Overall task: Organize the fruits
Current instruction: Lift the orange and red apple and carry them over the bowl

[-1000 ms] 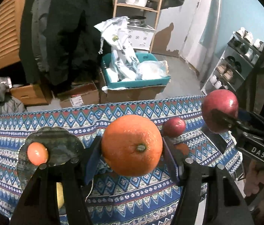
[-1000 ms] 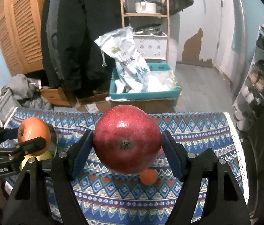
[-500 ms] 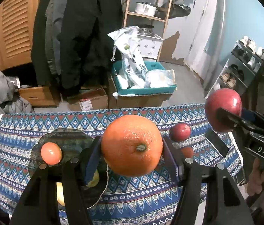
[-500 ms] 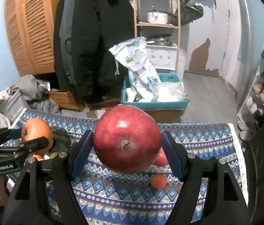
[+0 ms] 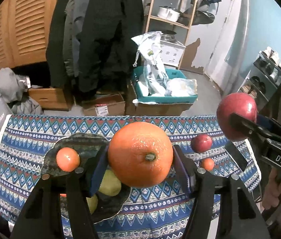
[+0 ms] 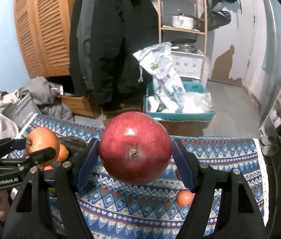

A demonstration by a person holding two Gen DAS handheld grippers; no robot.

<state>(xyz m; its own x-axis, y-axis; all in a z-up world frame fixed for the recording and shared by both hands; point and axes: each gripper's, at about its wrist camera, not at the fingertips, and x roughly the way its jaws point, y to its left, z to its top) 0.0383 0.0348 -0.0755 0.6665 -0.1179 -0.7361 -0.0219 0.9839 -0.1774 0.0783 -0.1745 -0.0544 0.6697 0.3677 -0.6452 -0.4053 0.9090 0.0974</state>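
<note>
Left wrist: "DAS" on right tongs (image 5: 238,119)

Dim, cool indoor light, heavy fisheye bend.
Glare spots sit atop the glossy round orange (image 5: 140,154) and the shiny dark-red apple (image 6: 135,148) (both sharp); corners go black, walls curve, background slightly soft.

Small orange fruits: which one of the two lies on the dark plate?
The left one. It sits on the plate, left of the big orange in the left gripper. The other lies on the cloth.
</note>
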